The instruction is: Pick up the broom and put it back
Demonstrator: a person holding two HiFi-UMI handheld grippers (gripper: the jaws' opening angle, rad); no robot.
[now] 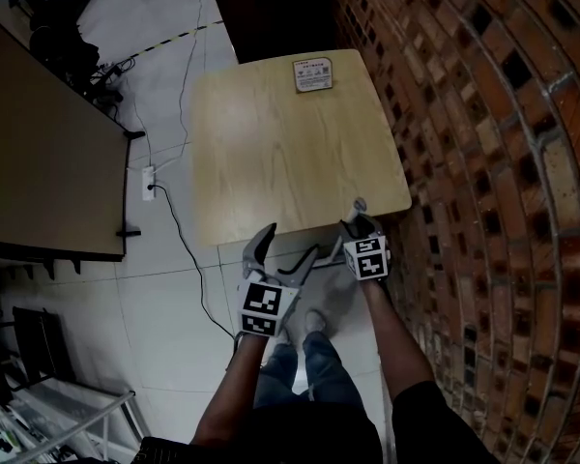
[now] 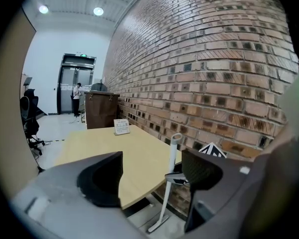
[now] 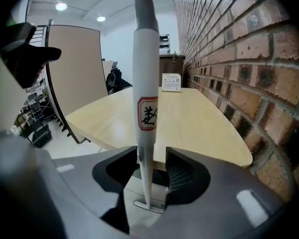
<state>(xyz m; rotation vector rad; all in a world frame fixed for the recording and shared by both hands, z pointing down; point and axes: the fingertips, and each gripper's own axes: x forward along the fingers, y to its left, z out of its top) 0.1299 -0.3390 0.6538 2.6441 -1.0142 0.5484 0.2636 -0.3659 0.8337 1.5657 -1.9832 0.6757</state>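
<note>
The right tool [image 3: 150,158] stands slightly open around the handle [image 3: 145,83] of the broom, touching it on one side with a gap on the other. It therefore seems to be steadying rather than clamping the upright broom, whose head [image 3: 149,204] sits on the floor [image 1: 164,288] at the near right corner of the counter [image 3: 199,118], close to the brick wall [image 3: 249,59], likely its storage spot. The left tool [image 2: 152,158] hangs open and empty just to the left, apparently kept clear since one grip suffices.

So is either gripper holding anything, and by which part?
Nothing gripped. The broom handle stands between the parted jaws of the right gripper; the left gripper is open, empty.
</note>
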